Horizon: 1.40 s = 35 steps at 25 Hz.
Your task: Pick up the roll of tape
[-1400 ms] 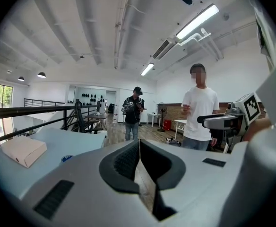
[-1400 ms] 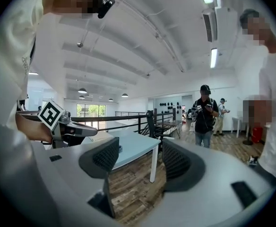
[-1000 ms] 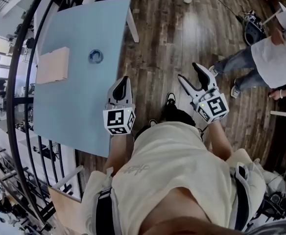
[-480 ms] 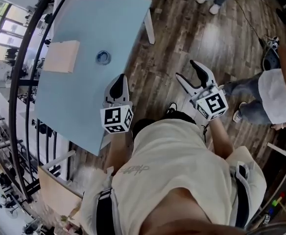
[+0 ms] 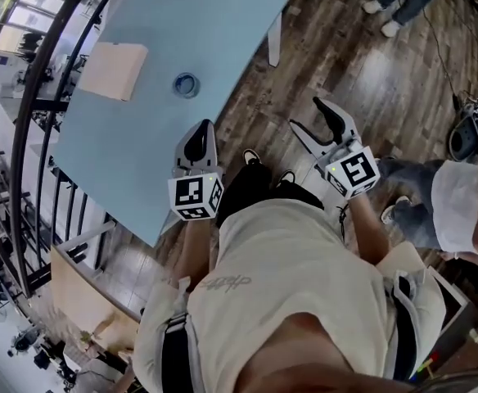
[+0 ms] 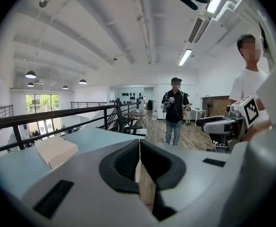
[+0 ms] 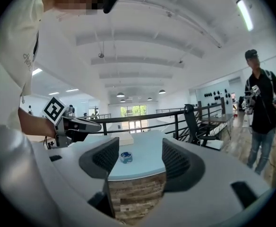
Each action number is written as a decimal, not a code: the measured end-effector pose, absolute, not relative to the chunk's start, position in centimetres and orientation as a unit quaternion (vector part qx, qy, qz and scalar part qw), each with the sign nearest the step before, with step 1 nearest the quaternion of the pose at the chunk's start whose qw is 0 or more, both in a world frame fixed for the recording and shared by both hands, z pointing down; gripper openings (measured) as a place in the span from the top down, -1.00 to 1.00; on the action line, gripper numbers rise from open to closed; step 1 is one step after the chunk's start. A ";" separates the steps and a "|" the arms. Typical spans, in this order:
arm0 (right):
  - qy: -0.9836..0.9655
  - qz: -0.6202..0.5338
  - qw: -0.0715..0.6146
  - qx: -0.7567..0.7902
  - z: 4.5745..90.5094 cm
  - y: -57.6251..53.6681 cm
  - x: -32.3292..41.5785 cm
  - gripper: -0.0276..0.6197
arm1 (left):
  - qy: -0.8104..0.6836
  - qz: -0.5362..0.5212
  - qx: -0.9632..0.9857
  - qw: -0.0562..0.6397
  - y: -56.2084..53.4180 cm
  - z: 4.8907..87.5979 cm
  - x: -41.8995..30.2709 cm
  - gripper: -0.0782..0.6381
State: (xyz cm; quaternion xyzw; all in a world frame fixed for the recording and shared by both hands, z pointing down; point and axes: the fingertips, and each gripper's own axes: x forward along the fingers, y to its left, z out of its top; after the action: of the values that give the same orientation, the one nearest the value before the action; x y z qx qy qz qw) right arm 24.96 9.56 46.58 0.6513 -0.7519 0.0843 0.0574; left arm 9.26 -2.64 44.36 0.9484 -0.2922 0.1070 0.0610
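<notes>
Since a second earlier the counter [image 5: 133,150] had slid rightward in the head view. On it the roll of tape [image 5: 186,83] lay flat, well ahead of both tongs. Left tongs [image 5: 199,132] were nearer, clenched empty. Right tongs [image 5: 309,118] were released, aimed straight at it.

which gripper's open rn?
The right gripper: its jaws stand wide apart and empty, framing the distant roll of tape. The left gripper has its jaws pressed together.
</notes>
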 end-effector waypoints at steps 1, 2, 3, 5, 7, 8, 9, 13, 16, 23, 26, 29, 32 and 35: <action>-0.756 0.084 0.058 0.646 46.8 8.9 24.9 0.05 | -0.296 0.107 0.947 0.061 -3.1 44.7 9.2 0.72; -0.759 0.085 0.059 0.643 46.9 8.1 24.8 0.05 | -0.300 0.105 0.946 0.060 -3.8 44.9 9.1 0.72; -0.761 0.085 0.060 0.640 47.0 7.3 24.8 0.05 | -0.304 0.104 0.945 0.060 -4.6 45.1 9.0 0.72; -0.764 0.084 0.065 0.636 46.9 5.3 24.7 0.05 | -0.313 0.099 0.942 0.062 -6.6 45.3 8.8 0.72; -0.767 0.082 0.071 0.632 46.5 3.2 24.5 0.05 | -0.324 0.094 0.939 0.066 -8.8 45.2 8.5 0.72; -0.769 0.080 0.075 0.629 46.2 2.1 24.4 0.05 | -0.329 0.088 0.938 0.067 -9.9 45.0 8.4 0.72; -0.772 0.076 0.080 0.626 45.9 1.1 24.2 0.05 | -0.333 0.082 0.937 0.067 -10.8 44.5 8.3 0.72; -0.783 0.060 0.095 0.612 44.8 -2.6 23.2 0.05 | -0.343 0.064 0.936 0.047 -13.9 43.0 7.3 0.72; -0.792 0.052 0.101 0.600 44.6 -5.2 22.2 0.05 | -0.360 0.059 0.930 0.047 -16.0 42.9 5.7 0.72; -0.819 0.051 0.113 0.561 44.7 -9.9 20.3 0.05 | -0.401 0.060 0.912 0.065 -18.9 43.4 3.1 0.72; -0.833 0.049 0.115 0.539 44.5 -11.5 20.1 0.05 | -0.418 0.060 0.904 0.066 -19.5 43.1 2.9 0.72; -0.850 0.045 0.113 0.513 44.2 -13.1 19.9 0.05 | -0.440 0.066 0.893 0.065 -19.8 42.8 2.8 0.72; -0.868 0.043 0.109 0.483 44.1 -14.3 19.9 0.05 | -0.467 0.072 0.879 0.070 -19.8 42.7 2.6 0.72; -0.877 0.042 0.110 0.465 43.9 -15.4 20.6 0.05 | -0.486 0.070 0.868 0.073 -20.1 42.4 3.0 0.72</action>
State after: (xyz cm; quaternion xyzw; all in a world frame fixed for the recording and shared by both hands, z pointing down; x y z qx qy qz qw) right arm 20.57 -15.39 43.94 0.4654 -0.8773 0.0415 0.1098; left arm 2.99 -20.11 42.35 0.8680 -0.4860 0.0702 0.0731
